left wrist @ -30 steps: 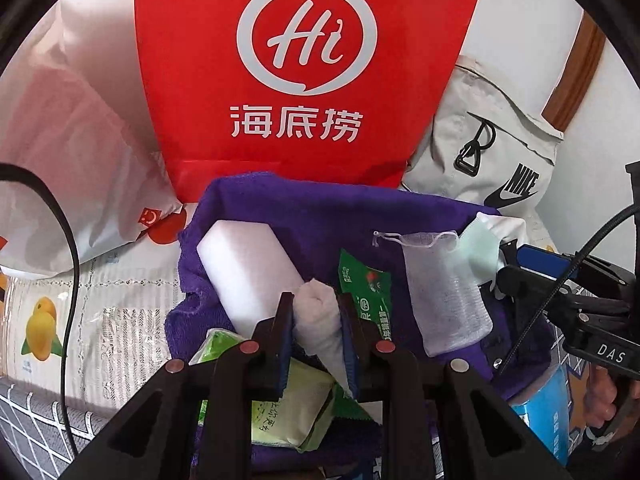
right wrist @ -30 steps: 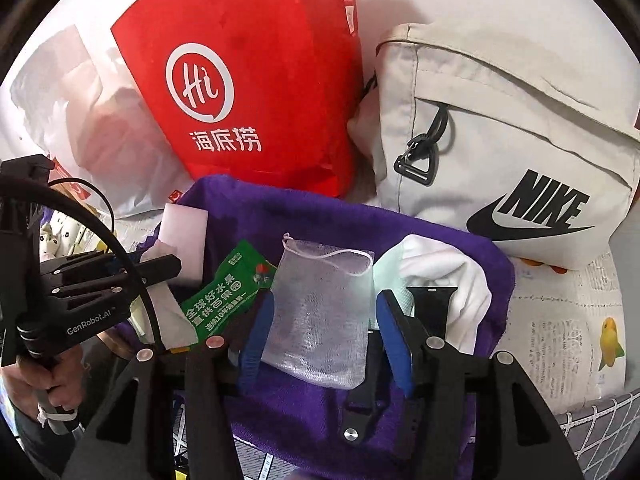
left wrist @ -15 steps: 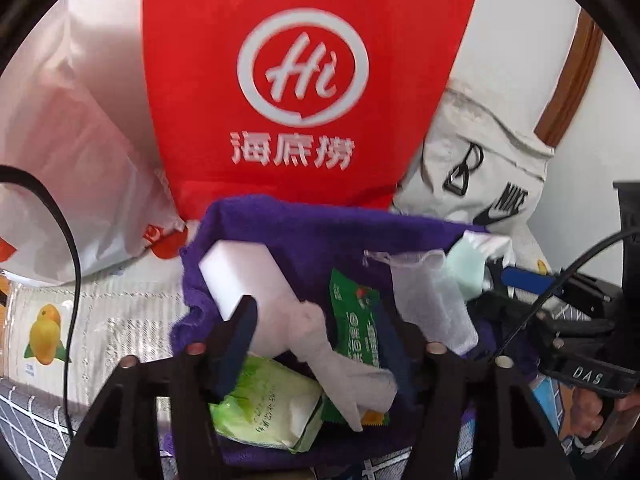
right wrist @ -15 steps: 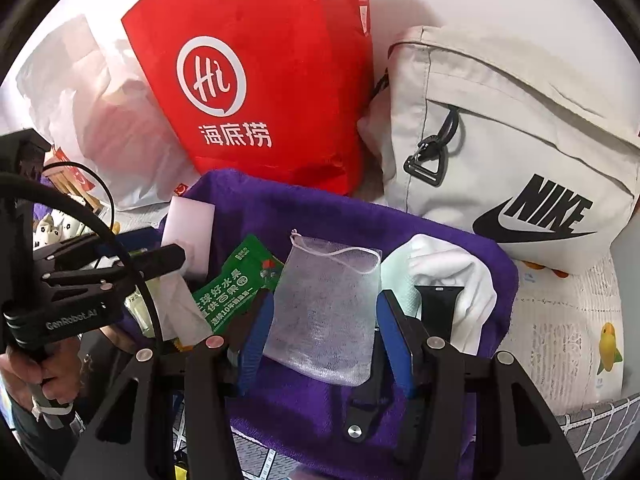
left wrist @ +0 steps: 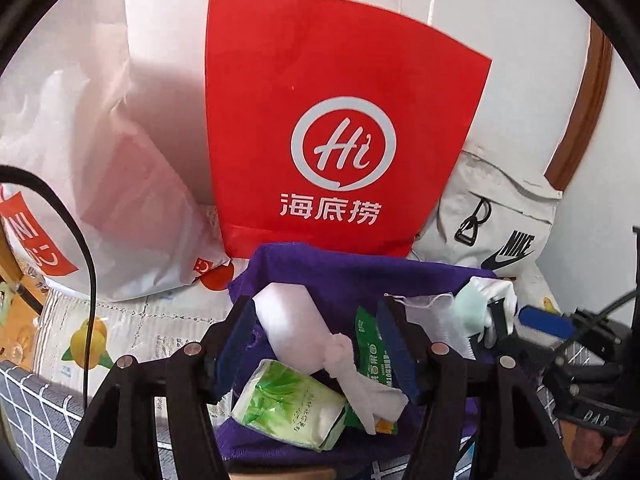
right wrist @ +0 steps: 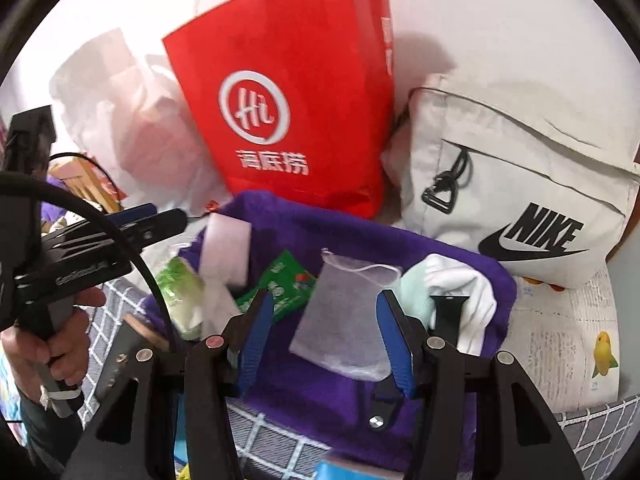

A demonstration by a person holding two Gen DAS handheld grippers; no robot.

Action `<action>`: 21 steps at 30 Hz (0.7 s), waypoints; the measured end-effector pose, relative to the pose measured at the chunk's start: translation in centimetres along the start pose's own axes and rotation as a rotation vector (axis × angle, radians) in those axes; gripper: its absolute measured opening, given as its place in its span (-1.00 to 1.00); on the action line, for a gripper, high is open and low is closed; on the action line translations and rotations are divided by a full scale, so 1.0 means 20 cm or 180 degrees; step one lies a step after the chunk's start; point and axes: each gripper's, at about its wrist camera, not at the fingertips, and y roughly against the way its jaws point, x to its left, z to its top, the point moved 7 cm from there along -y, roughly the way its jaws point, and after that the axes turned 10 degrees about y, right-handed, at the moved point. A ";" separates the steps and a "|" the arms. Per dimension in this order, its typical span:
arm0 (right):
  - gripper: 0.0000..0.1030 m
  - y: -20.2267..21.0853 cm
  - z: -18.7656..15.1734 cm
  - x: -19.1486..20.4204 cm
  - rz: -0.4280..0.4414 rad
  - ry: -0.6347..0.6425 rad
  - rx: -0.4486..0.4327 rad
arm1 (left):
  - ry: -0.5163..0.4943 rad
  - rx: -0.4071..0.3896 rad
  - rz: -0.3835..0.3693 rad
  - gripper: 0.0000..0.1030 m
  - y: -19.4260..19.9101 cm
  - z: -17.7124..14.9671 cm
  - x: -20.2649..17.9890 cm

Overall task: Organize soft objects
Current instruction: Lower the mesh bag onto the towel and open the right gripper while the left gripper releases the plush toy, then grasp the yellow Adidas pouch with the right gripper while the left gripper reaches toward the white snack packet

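Observation:
A purple towel [left wrist: 340,276] [right wrist: 320,224] carries the soft things. My left gripper [left wrist: 316,344] is open above it, and nothing touches its pads. Below its fingers lie a white sponge block [left wrist: 288,316], a knotted white cloth [left wrist: 360,384] draped over a green sachet [left wrist: 370,348], and a green tissue pack [left wrist: 288,404]. My right gripper [right wrist: 326,336] is open too. It hovers over a translucent mesh bag [right wrist: 344,316] without pressing on it. To the right of that bag lie a white sock with a mint cloth [right wrist: 460,288] and a black strap [right wrist: 448,316].
A red paper bag [left wrist: 340,120] stands upright behind the towel. A white plastic bag [left wrist: 100,200] is to its left and a grey Nike bag [right wrist: 520,200] to its right. A fruit-print cover [left wrist: 88,340] and a grid-pattern cloth [right wrist: 280,436] lie underneath. A hand [right wrist: 44,348] holds the left gripper.
My left gripper opened and let go of the knotted white cloth, then lifted away; the cloth now lies on the sachet. My right gripper drew back a little and stayed open.

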 end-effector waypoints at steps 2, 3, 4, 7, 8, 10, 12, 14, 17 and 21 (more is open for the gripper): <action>0.04 0.01 -0.02 0.02 0.0024 -0.0017 0.0036 | 0.0009 -0.0037 -0.0072 0.18 0.03 0.01 -0.01; 0.07 0.00 -0.03 0.02 0.0009 -0.0047 0.0065 | 0.0006 -0.0079 -0.0117 0.18 0.06 0.01 -0.02; 0.10 0.01 -0.05 0.03 -0.0003 -0.0088 0.0082 | 0.0004 -0.0123 -0.0141 0.18 0.09 0.02 -0.02; 0.19 0.05 -0.09 0.04 0.0015 -0.0181 0.0002 | -0.0018 -0.0251 -0.0233 0.22 0.17 0.03 -0.06; 0.32 0.07 -0.11 0.05 0.0020 -0.0219 -0.0028 | -0.0015 -0.0283 -0.0297 0.32 0.20 0.03 -0.07; 0.45 0.11 -0.16 0.07 0.0038 -0.0274 -0.0098 | -0.0020 -0.0325 -0.0442 0.36 0.24 0.03 -0.09; 0.45 0.16 -0.20 0.10 0.0042 -0.0268 -0.0137 | -0.0024 -0.0381 -0.0547 0.36 0.29 0.03 -0.12; 0.51 0.20 -0.26 0.13 0.0029 -0.0263 -0.0130 | -0.0051 -0.0458 -0.0602 0.36 0.35 0.03 -0.15; 0.55 0.24 -0.39 0.16 -0.0044 -0.0316 -0.0006 | -0.0134 -0.0537 -0.0607 0.36 0.43 0.03 -0.19; 0.55 0.32 -0.57 0.26 0.0044 -0.0407 0.0146 | -0.0291 -0.0536 -0.0555 0.37 0.55 0.02 -0.25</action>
